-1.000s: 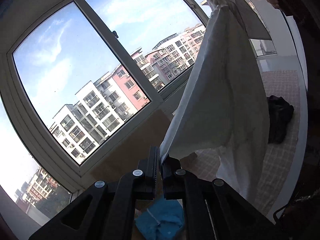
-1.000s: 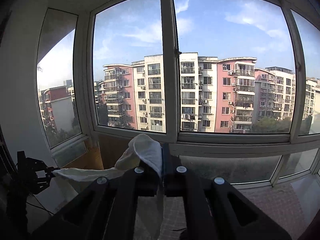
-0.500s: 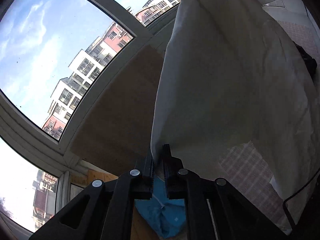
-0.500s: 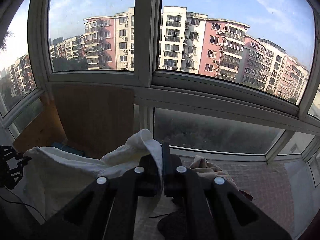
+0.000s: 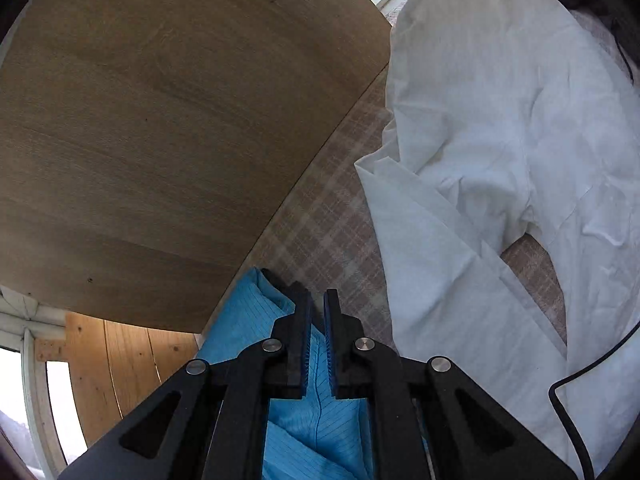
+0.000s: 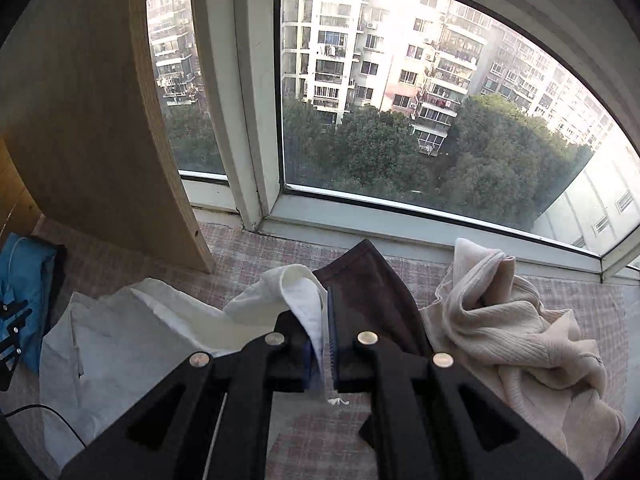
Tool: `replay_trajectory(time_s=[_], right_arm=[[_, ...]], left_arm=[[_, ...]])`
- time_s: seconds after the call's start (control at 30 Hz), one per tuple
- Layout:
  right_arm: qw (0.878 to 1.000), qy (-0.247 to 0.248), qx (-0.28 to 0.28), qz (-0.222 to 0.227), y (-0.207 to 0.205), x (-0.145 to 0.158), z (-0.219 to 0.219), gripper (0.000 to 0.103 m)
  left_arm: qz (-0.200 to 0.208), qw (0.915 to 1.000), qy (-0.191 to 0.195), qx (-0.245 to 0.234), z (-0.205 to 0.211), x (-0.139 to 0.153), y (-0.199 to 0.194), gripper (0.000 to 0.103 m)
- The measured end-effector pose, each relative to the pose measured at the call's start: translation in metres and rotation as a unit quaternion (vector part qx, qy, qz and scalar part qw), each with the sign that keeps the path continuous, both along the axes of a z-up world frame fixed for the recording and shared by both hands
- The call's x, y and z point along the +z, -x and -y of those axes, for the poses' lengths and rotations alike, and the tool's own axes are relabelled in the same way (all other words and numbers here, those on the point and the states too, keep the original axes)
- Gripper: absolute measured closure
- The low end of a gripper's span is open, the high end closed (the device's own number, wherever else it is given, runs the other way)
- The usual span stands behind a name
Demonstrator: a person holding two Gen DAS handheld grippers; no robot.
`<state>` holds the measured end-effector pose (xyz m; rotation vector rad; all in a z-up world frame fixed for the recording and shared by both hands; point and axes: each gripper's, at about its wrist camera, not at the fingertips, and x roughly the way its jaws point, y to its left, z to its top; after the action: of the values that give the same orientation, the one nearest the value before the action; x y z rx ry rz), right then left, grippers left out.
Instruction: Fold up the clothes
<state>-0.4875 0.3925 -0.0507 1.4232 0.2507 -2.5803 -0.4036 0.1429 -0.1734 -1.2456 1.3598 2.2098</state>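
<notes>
A white garment (image 5: 480,120) lies crumpled on the plaid-covered surface (image 5: 328,220), to the right of my left gripper (image 5: 317,312). That gripper hovers over a blue garment (image 5: 248,320); its jaws stand a narrow gap apart and hold nothing. In the right wrist view, my right gripper (image 6: 326,320) is shut on a folded-over edge of the white garment (image 6: 140,332), which trails down to the left. Part of the left gripper (image 6: 12,320) shows at the left edge.
A wooden board (image 5: 160,120) leans upright at the left, also visible as the board (image 6: 80,120) beside the window (image 6: 400,120). A dark brown garment (image 6: 368,280) and a beige knit sweater (image 6: 500,320) lie near the sill. A black cable (image 5: 560,400) crosses the white garment.
Both grippers have come down from window height to the surface. The white garment, held up before, now lies spread out, and the left gripper has let go of it.
</notes>
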Motion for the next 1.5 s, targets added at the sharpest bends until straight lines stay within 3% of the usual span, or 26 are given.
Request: replay_trajectory(time_s=[0.07, 0.23, 0.3, 0.33, 0.37, 0.43, 0.47, 0.5, 0.6, 0.7, 0.87, 1.03, 1.1, 1.17, 1.3, 1.5], right_arm=[[0.999, 0.034, -0.014, 0.021, 0.013, -0.005, -0.014, 0.083], [0.991, 0.116, -0.047, 0.044, 0.025, 0.005, -0.046, 0.079], [0.992, 0.118, -0.030, 0.041, 0.020, 0.014, -0.047, 0.071], [0.992, 0.118, -0.020, 0.039, 0.016, 0.019, -0.047, 0.059], [0.994, 0.097, -0.012, 0.044, 0.016, 0.017, -0.042, 0.055], [0.998, -0.028, 0.007, 0.054, 0.016, 0.000, -0.021, 0.055], [0.994, -0.086, 0.022, 0.066, 0.015, -0.011, -0.010, 0.055], [0.992, -0.093, 0.034, 0.080, 0.011, -0.015, -0.004, 0.055], [0.994, 0.047, 0.038, 0.092, -0.005, 0.008, -0.015, 0.055], [0.991, 0.122, -0.018, 0.060, -0.014, 0.033, -0.044, 0.055], [0.992, 0.086, 0.003, 0.091, -0.079, 0.019, -0.044, 0.055], [0.984, 0.081, 0.035, 0.154, -0.180, -0.044, -0.040, 0.055], [0.980, 0.092, 0.031, 0.173, -0.204, -0.068, -0.044, 0.055], [0.978, 0.094, 0.039, 0.184, -0.220, -0.087, -0.044, 0.055], [0.973, 0.105, 0.075, 0.194, -0.220, -0.107, -0.036, 0.055], [0.965, 0.158, 0.071, 0.194, -0.168, -0.109, -0.036, 0.055]], left_arm=[[-0.004, 0.9999, -0.010, -0.001, 0.000, 0.009, -0.002, 0.095], [-0.012, 0.9982, -0.058, -0.007, 0.009, 0.048, -0.031, 0.092], [-0.002, 0.9961, -0.088, -0.008, 0.015, 0.060, -0.058, 0.091], [0.004, 0.9949, -0.100, -0.008, 0.017, 0.063, -0.069, 0.091], [0.009, 0.9939, -0.110, -0.009, 0.018, 0.065, -0.080, 0.091], [0.015, 0.9931, -0.116, -0.011, 0.017, 0.066, -0.098, 0.091], [0.017, 0.9929, -0.117, -0.012, 0.017, 0.067, -0.106, 0.091], [0.018, 0.9927, -0.119, -0.013, 0.017, 0.067, -0.114, 0.091], [0.027, 0.9909, -0.131, -0.009, 0.018, 0.063, -0.138, 0.091], [0.048, 0.9874, -0.150, -0.012, 0.020, 0.057, -0.167, 0.091], [0.082, 0.9799, -0.181, -0.016, 0.022, 0.047, -0.214, 0.091], [0.124, 0.9708, -0.203, -0.031, 0.010, 0.030, -0.260, 0.082], [0.143, 0.9654, -0.216, -0.034, 0.001, 0.023, -0.275, 0.081], [0.145, 0.9657, -0.213, -0.027, -0.013, 0.015, -0.290, 0.075], [0.140, 0.9694, -0.201, 0.006, -0.038, -0.006, -0.309, 0.071], [0.133, 0.9700, -0.188, 0.077, -0.072, -0.040, -0.325, 0.064]])
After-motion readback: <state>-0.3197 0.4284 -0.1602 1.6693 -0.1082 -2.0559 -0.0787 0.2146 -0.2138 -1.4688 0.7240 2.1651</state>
